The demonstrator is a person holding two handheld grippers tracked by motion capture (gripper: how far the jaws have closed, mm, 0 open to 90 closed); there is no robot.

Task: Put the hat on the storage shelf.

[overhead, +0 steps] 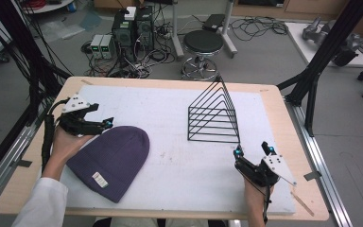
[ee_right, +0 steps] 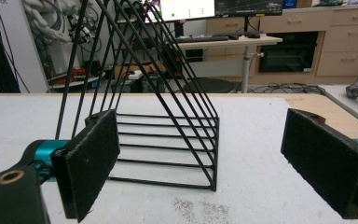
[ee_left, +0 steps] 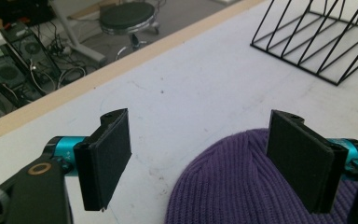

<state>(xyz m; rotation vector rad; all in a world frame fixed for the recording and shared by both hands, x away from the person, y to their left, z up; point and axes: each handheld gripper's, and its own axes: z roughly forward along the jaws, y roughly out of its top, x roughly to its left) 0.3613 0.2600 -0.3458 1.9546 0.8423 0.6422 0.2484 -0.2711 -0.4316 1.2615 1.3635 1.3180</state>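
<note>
Purple ribbed beanie (overhead: 111,161), black wire rack (overhead: 213,113), white mat (overhead: 179,156).

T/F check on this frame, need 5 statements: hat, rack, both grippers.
1. The purple knitted beanie hat lies flat on the white table mat. True.
2. The black wire file rack lies tipped on its side. False: it stands upright on its base.
3. The left gripper is shut on the hat. False: its jaws stand wide apart, holding nothing, above the hat's edge.
4. The right gripper is open, its jaws aimed at the rack. True.
5. The hat hangs on the rack. False: the two are apart, with bare mat between them.
</note>
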